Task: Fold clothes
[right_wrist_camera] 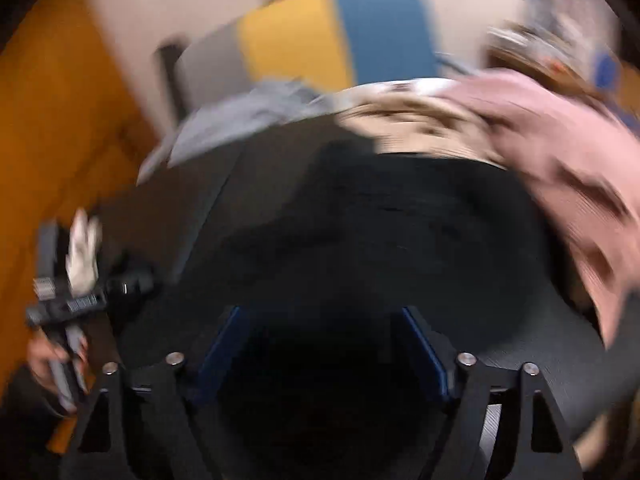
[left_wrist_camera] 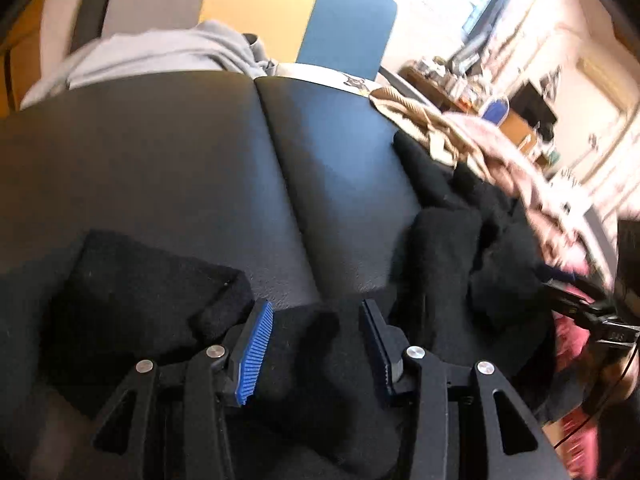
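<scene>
A black garment [left_wrist_camera: 460, 248] lies crumpled on the dark table [left_wrist_camera: 192, 168], spreading from the near edge to the right. My left gripper [left_wrist_camera: 316, 308] is open, its blue-padded fingers [left_wrist_camera: 256, 352] straddling a fold of the black cloth without closing on it. In the blurred right wrist view, the right gripper [right_wrist_camera: 320, 312] is also open and hovers over the black garment [right_wrist_camera: 380, 232]. The cloth fills the space between and under its fingers. Each gripper shows in the other's view: the right gripper [left_wrist_camera: 592, 312] at the far right, the left gripper [right_wrist_camera: 68, 304] at the left in a hand.
A grey garment [left_wrist_camera: 160, 52] lies at the table's far left. A beige garment [left_wrist_camera: 416, 120] and a pink garment [left_wrist_camera: 512, 160] are heaped at the far right. Behind stand yellow and blue panels [left_wrist_camera: 344, 20] and cluttered shelves [left_wrist_camera: 460, 76]. A seam [left_wrist_camera: 288, 184] runs across the table.
</scene>
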The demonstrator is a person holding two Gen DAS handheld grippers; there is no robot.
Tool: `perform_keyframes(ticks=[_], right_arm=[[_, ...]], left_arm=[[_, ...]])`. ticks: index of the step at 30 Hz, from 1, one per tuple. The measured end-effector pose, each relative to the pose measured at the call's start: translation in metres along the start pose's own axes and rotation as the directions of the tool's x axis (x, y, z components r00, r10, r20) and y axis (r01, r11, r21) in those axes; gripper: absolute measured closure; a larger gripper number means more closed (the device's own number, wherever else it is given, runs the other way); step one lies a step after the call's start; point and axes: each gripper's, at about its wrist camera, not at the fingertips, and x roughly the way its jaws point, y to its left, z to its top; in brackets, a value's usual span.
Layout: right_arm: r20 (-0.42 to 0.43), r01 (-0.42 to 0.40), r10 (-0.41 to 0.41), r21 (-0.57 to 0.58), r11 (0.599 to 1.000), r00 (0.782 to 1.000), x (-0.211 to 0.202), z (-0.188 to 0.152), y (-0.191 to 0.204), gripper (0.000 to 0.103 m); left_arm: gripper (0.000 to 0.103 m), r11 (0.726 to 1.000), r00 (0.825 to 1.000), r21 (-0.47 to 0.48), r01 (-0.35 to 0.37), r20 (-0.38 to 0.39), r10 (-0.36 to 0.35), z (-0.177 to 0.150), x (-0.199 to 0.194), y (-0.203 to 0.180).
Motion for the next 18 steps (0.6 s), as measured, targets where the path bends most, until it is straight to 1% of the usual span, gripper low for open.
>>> perform_keyframes(ticks=[1,3,4,5,6,7,8,9,10,13,14,16,18], right_arm=[[-0.021,-0.009,0.008,-0.065,0.998,1.000,0.012,0.006,0.017,0.017],[-0.064,-0.032,0.020,-0.194,0.981,0.998,0.035,0.018,0.052,0.017],[-0.086,-0.045,0.024,-0.256,0.966,0.996,0.047,0.024,0.070,0.017],[-0.108,-0.059,0.026,-0.318,0.946,0.994,0.058,0.029,0.087,0.020],[-0.113,-0.077,0.039,-0.351,0.933,0.993,0.066,0.034,0.098,0.021],[-0.080,-0.093,0.072,-0.315,0.944,0.994,0.064,0.035,0.092,0.037],[-0.069,-0.087,0.070,-0.288,0.954,0.995,0.064,0.038,0.086,0.053],[-0.060,-0.085,0.072,-0.261,0.962,0.996,0.063,0.040,0.080,0.066],[-0.052,-0.094,0.084,-0.230,0.969,0.995,0.060,0.044,0.072,0.088],[0.008,-0.088,0.090,-0.128,0.988,0.996,0.043,0.055,0.042,0.090],[0.035,-0.069,0.073,-0.104,0.992,0.997,0.036,0.058,0.030,0.090],[0.106,-0.021,0.024,-0.031,0.999,0.994,0.014,0.063,-0.004,0.090],[0.151,0.045,-0.051,0.041,0.998,0.987,-0.007,0.063,-0.036,0.090]], left_arm=[[0.057,1.000,1.000,0.024,-0.012,0.002,0.012,-0.003,-0.001,-0.001],[0.057,0.997,0.999,0.067,-0.043,0.011,0.042,-0.009,-0.001,-0.004],[0.058,0.995,0.998,0.085,-0.060,0.018,0.059,-0.012,-0.001,-0.006],[0.058,0.992,0.997,0.103,-0.077,0.024,0.075,-0.015,-0.001,-0.008],[0.058,0.988,0.995,0.122,-0.096,0.031,0.093,-0.018,-0.001,-0.009],[0.058,0.981,0.991,0.142,-0.133,0.037,0.129,-0.019,0.000,-0.013],[0.058,0.972,0.984,0.157,-0.178,0.046,0.173,-0.021,0.000,-0.015],[0.058,0.969,0.981,0.157,-0.193,0.051,0.187,-0.022,-0.001,-0.016],[0.058,0.968,0.980,0.152,-0.199,0.054,0.193,-0.023,-0.002,-0.015],[0.058,0.975,0.979,0.089,-0.202,0.059,0.197,-0.023,-0.009,-0.004],[0.059,0.976,0.978,0.073,-0.204,0.059,0.200,-0.023,-0.012,-0.001],[0.059,0.974,0.974,0.044,-0.224,0.057,0.222,-0.026,-0.018,0.009],[0.060,0.971,0.969,0.014,-0.241,0.053,0.240,-0.028,-0.023,0.019]])
